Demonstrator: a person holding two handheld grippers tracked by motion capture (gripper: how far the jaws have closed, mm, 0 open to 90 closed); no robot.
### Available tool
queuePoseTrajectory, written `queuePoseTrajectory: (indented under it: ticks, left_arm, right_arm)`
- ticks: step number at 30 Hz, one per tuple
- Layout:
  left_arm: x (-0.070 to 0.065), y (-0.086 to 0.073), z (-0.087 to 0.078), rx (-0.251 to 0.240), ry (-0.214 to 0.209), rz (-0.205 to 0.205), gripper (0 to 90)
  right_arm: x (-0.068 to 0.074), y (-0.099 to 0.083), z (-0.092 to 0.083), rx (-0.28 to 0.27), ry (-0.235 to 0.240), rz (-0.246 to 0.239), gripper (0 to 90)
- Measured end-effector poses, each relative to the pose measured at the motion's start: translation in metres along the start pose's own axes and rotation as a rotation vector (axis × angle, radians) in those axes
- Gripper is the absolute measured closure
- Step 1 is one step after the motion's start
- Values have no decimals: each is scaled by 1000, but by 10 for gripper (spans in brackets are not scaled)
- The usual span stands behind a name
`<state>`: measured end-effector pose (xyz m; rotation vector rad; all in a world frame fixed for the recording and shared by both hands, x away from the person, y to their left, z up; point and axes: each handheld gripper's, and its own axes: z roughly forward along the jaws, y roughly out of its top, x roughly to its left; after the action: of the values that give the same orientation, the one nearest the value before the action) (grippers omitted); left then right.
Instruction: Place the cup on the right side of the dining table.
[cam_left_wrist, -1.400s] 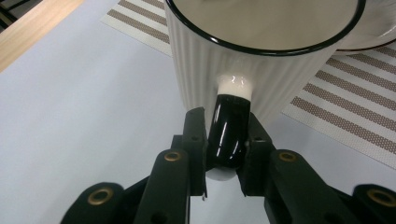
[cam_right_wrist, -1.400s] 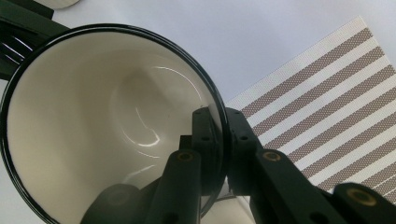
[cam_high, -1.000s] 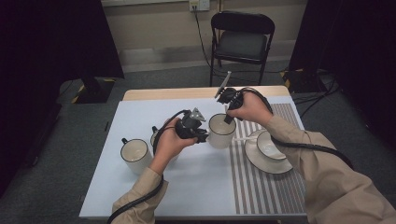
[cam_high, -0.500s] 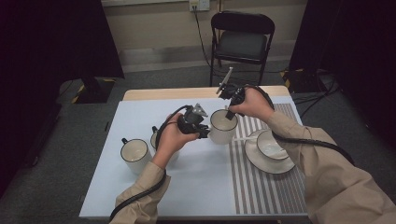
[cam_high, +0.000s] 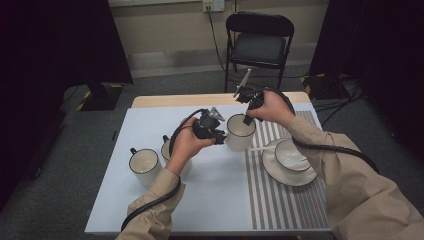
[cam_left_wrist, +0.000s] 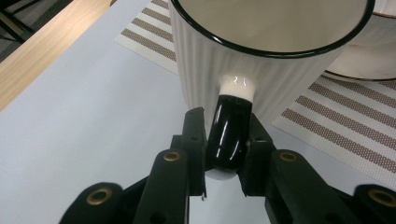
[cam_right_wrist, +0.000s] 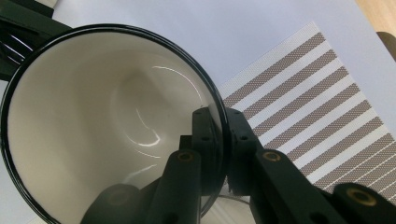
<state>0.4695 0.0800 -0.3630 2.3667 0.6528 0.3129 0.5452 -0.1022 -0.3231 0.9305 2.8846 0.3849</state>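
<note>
Both of your grippers are gripping one ribbed white mug (cam_high: 240, 133) near the table's (cam_high: 150, 120) centre. Your left gripper (cam_left_wrist: 225, 140) is clamping its black handle (cam_left_wrist: 229, 135) at nine o'clock; your right gripper (cam_right_wrist: 219, 140) is pinching its rim (cam_right_wrist: 212, 100) at one o'clock. The striped placemat (cam_high: 280, 195) is lying at three o'clock.

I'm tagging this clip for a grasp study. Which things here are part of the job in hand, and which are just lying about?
In hand:
white ribbed mug with black rim, handle in left tongs, rim in right tongs

Lying about:
two more white mugs
white bowl with spoon on saucer
striped placemat
black folding chair
</note>
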Motion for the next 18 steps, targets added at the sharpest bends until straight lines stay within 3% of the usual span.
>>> queuePoseTrajectory:
  ticks: [18]
  left_arm:
    - [6, 10, 12, -2, 0, 1, 754]
  right_arm:
    - [-13, -1, -1, 2, -21, 11, 846]
